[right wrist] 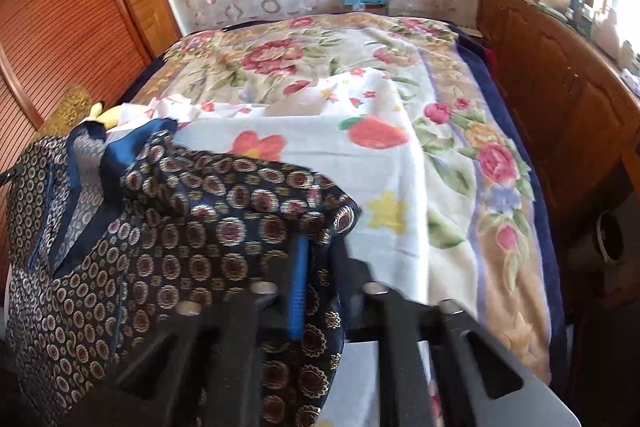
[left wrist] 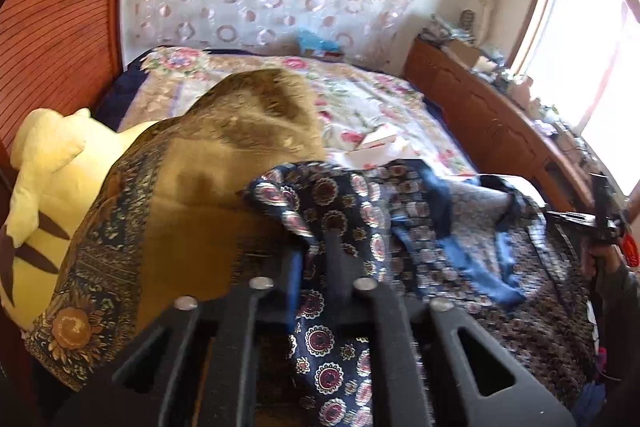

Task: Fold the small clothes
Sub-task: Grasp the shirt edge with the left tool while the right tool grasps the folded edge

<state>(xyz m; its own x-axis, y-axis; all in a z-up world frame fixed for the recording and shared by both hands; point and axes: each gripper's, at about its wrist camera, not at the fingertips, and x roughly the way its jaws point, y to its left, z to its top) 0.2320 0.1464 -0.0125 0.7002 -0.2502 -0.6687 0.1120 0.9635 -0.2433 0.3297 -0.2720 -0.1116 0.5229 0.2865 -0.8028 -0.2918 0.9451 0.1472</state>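
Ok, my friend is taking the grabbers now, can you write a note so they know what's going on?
Left gripper: shut on the navy patterned garment.
Right gripper: shut on the same garment, at another edge.
The garment hangs crumpled between them, over the flowery bedspread. A mustard scarf and a yellow plush toy lie to the left.
Done: both edges gripped.
Left: spread it flat, fold it.

The left gripper (left wrist: 316, 247) has its black jaws clamped on a fold of the navy satin garment with round medallion print (left wrist: 340, 195), which lies crumpled on the bed with the floral quilt (left wrist: 360, 99). Just left of the garment sits an ochre scarf with a dark sunflower border (left wrist: 168, 195), draped over a pale yellow plush toy (left wrist: 52, 163). At the garment's right edge is the right gripper (left wrist: 604, 223), held by a hand.
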